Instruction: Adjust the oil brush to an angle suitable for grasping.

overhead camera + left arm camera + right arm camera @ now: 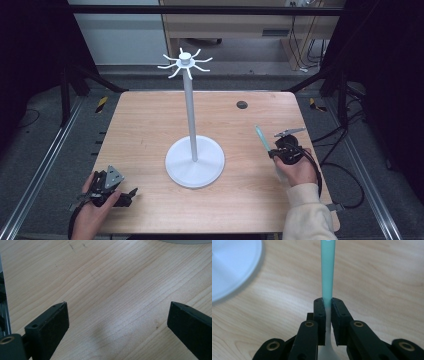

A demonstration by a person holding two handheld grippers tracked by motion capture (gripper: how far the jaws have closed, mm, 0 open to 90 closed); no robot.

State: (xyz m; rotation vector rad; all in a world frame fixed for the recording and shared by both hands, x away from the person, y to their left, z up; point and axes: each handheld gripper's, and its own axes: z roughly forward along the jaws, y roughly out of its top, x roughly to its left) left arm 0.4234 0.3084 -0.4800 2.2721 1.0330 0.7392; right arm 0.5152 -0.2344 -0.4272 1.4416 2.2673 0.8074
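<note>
Right gripper view: green handle (pixel 328 270) clamped between right tool (pixel 328 306) jaws.

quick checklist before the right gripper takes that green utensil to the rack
1. Grip: right gripper jaws shut on the green utensil handle: ok.
2. Hanging hole: a hole shows at the handle's far tip: ok.
3. Utensil clear of the table: cannot tell.
4. Rack upright on its base, hooks at the top bare: ok.
5. Path: open table between utensil and rack: ok.
6. Left gripper open, holding nothing, resting near the table's front left corner, away from the rack: ok.
</note>
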